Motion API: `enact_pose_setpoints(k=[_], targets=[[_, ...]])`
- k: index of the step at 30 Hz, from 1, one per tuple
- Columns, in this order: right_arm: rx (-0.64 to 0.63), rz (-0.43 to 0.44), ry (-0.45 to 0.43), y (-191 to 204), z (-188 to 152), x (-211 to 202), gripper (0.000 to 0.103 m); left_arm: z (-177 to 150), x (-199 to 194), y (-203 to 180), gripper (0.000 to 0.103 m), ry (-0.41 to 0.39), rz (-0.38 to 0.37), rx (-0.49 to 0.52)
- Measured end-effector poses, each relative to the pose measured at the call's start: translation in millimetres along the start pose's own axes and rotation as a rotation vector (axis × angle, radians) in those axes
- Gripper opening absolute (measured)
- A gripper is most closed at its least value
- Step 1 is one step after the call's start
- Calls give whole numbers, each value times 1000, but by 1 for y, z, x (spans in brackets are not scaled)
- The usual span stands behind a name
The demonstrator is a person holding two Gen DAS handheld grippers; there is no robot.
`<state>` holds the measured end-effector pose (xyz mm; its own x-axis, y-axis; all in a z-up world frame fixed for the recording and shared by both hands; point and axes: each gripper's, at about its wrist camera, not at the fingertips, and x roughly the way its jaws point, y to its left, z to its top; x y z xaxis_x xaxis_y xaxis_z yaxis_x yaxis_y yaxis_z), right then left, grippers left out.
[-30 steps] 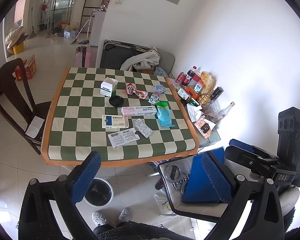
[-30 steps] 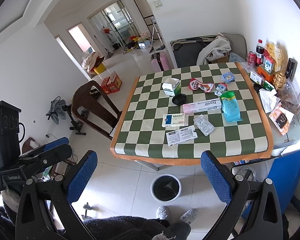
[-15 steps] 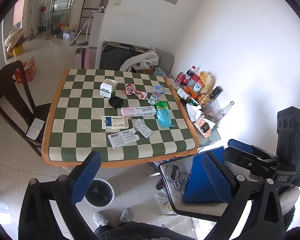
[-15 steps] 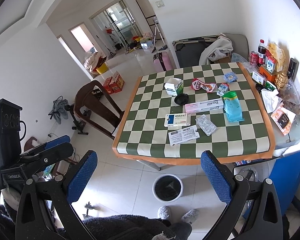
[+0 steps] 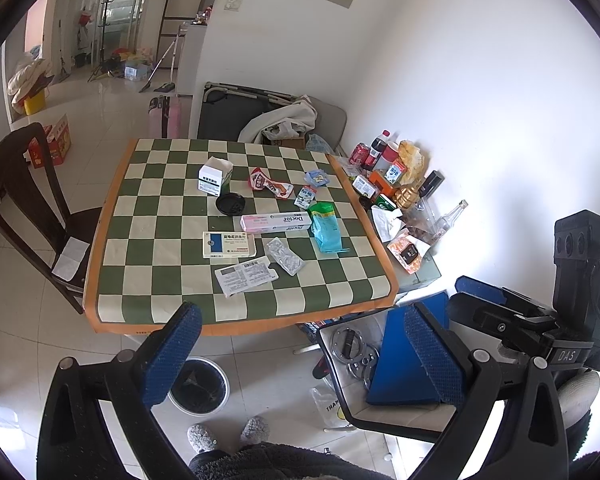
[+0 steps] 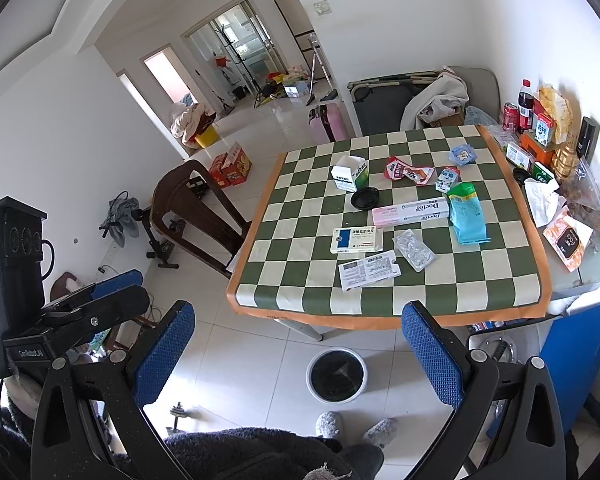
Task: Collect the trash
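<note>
Both grippers, left [image 5: 300,354] and right [image 6: 300,350], gape empty short of the green-checked table [image 5: 160,280]. Boxes, wrappers and possibly a blister pack [image 5: 286,256] litter it; the white-rimmed bin [image 6: 336,376] stands below.

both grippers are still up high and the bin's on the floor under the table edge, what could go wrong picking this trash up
The flat leaflet and blister pack lie flush on the checked cloth; open fingers may pinch and drag the cloth instead, shifting everything. The bin sits partly under the table edge, so light wrappers could miss it. The medicine box and pink Doctor box may not be trash.
</note>
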<state>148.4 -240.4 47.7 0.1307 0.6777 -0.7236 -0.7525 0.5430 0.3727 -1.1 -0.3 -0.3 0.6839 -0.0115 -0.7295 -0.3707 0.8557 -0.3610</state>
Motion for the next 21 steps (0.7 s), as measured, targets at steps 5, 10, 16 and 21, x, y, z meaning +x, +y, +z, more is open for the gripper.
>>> enact_pose_setpoints(k=[5, 10, 16, 21], targets=[[2, 2, 1, 0, 0, 0, 103, 0, 0, 0, 103, -1, 0, -1], [2, 4, 2, 0, 0, 0, 103, 0, 0, 0, 103, -1, 0, 0], [2, 4, 1, -1, 0, 0, 103, -4, 3, -6, 103, 0, -3, 3], [3, 6, 2, -1, 0, -1, 103, -4, 5, -7, 103, 0, -4, 3]])
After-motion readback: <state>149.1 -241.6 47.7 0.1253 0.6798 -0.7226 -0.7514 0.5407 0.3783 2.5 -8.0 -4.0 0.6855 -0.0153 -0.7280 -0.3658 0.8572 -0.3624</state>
